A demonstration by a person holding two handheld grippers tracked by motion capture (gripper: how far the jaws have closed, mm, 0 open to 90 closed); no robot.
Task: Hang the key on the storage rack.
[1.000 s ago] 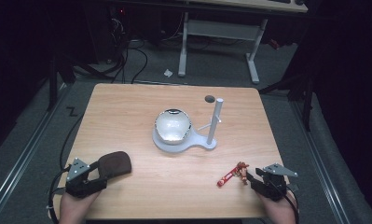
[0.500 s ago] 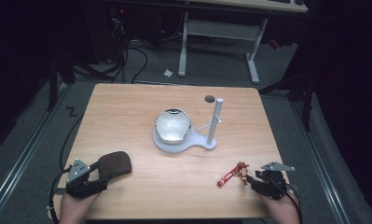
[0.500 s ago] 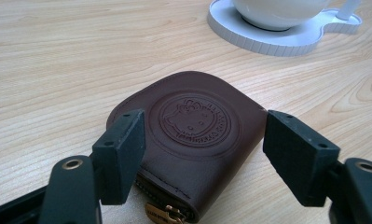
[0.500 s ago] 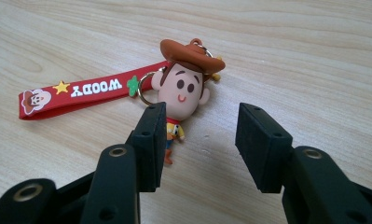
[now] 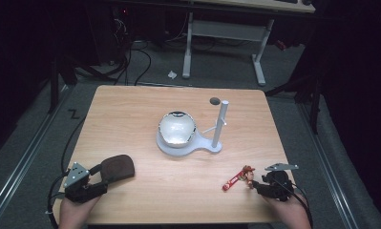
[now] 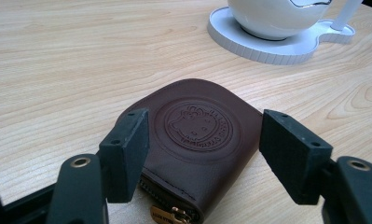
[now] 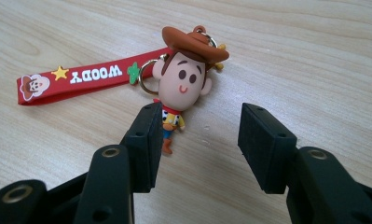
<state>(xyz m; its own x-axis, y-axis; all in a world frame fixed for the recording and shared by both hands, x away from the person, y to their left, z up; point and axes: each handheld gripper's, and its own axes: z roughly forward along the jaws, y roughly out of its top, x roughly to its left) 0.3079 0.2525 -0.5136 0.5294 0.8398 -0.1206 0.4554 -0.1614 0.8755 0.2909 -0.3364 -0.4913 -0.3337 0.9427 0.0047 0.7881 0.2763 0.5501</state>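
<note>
A brown leather coin pouch (image 6: pixel 200 126) with an embossed round emblem lies flat at the table's front left (image 5: pixel 116 167). My left gripper (image 6: pixel 207 156) is open, one jaw on each side of the pouch's near end, with a gap at both sides; the high view shows it (image 5: pixel 101 180) at the front left. At the front right lies a Woody keychain (image 5: pixel 236 179): a small cowboy figure (image 7: pixel 183 74) on a ring with a red strap (image 7: pixel 81 79). My right gripper (image 7: pixel 200 144) is open just short of the figure, whose legs lie by the left jaw; in the high view it (image 5: pixel 256 183) points left.
A white stand (image 5: pixel 190 145) sits mid-table, carrying a shiny white bowl (image 5: pixel 177 128) and an upright white post (image 5: pixel 220 123). A small dark round spot (image 5: pixel 215 100) lies behind the post. The table's front edge runs just under both hands. Cables lie on the floor beyond.
The right gripper has shifted very slightly by the keychain. The left gripper, the pouch and the stand are where they were.
</note>
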